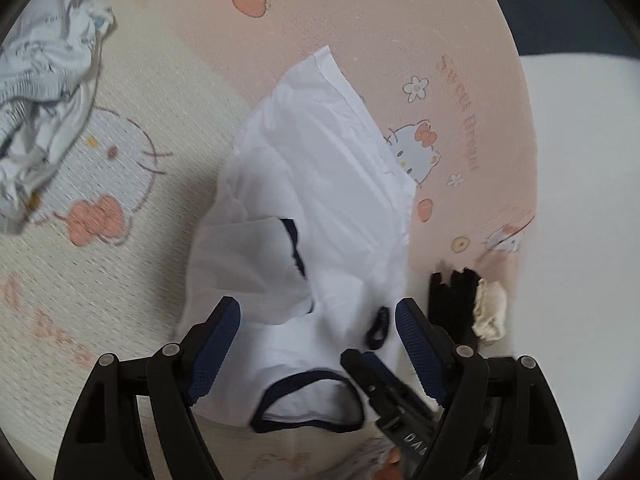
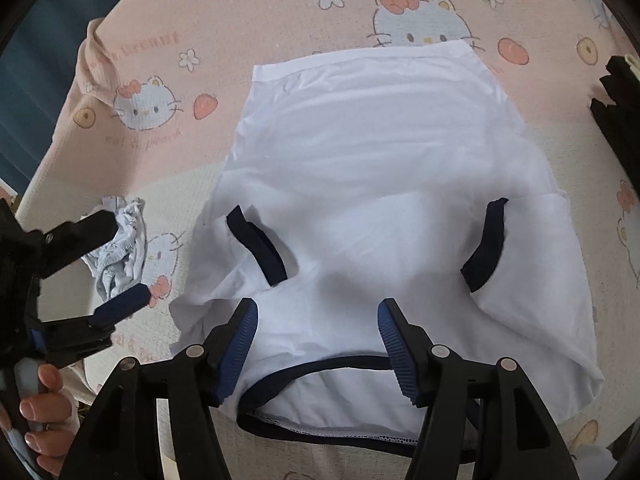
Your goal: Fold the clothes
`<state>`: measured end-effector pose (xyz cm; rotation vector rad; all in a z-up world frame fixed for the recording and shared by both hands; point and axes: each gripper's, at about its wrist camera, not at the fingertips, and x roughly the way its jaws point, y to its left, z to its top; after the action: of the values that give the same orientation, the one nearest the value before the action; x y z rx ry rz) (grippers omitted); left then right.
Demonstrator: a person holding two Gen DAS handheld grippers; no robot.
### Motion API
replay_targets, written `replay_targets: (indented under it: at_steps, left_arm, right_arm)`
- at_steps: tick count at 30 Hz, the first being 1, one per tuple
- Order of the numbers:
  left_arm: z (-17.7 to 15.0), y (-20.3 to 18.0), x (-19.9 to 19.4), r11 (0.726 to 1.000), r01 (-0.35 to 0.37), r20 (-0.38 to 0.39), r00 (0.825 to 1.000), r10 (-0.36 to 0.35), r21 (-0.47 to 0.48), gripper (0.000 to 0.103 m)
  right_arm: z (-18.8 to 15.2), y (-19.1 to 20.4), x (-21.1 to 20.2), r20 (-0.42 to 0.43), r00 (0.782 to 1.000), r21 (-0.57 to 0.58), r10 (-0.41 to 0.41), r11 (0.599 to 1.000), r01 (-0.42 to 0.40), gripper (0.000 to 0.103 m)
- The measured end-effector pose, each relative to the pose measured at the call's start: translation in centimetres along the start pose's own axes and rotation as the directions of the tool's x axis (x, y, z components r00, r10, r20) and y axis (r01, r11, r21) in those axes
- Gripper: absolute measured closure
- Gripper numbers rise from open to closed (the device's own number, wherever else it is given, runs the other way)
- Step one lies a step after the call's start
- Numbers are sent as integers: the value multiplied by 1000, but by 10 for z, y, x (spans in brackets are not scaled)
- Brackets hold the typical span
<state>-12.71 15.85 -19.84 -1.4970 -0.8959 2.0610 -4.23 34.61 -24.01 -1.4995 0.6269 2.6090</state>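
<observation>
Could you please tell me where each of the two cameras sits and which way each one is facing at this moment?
Left wrist: sits on the left gripper, angled down over the collar end of the white T-shirt; its own open fingers show, and the right gripper enters at lower right.
Right wrist: sits on the right gripper, looking down along the T-shirt toward its hem; its own open fingers show, plus the left gripper and the hand holding it.
Shared: the T-shirt, the cartoon-print blanket and the crumpled pale garment.
</observation>
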Motion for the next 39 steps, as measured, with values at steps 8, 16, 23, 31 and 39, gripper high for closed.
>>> replay_targets:
  at_steps: [8,16,23,31,39]
  left_arm:
    - [-2,20,7,994,-98,3,995,98,41,24]
    - [-14,25,13,963,-225,11,974,226,148,24]
    - [-36,19,23,875,-377,64,925,376,303,24]
    - [-47,19,35,829,-403,74,910,407,387,24]
    - [-43,30,34,858,-377,49,922,385,349,37]
  right_arm:
    - [-2,3,15,-55,996,51,76,996,-74,41]
    - [2,-6,35,-91,962,228,259,945,-233,41]
    - [5,-8,56,-83,888,424,453,822,-380,41]
    - [10,-3,70,-95,888,457,451,812,-363,41]
    - [21,3,75,-57,911,385,408,851,-357,45]
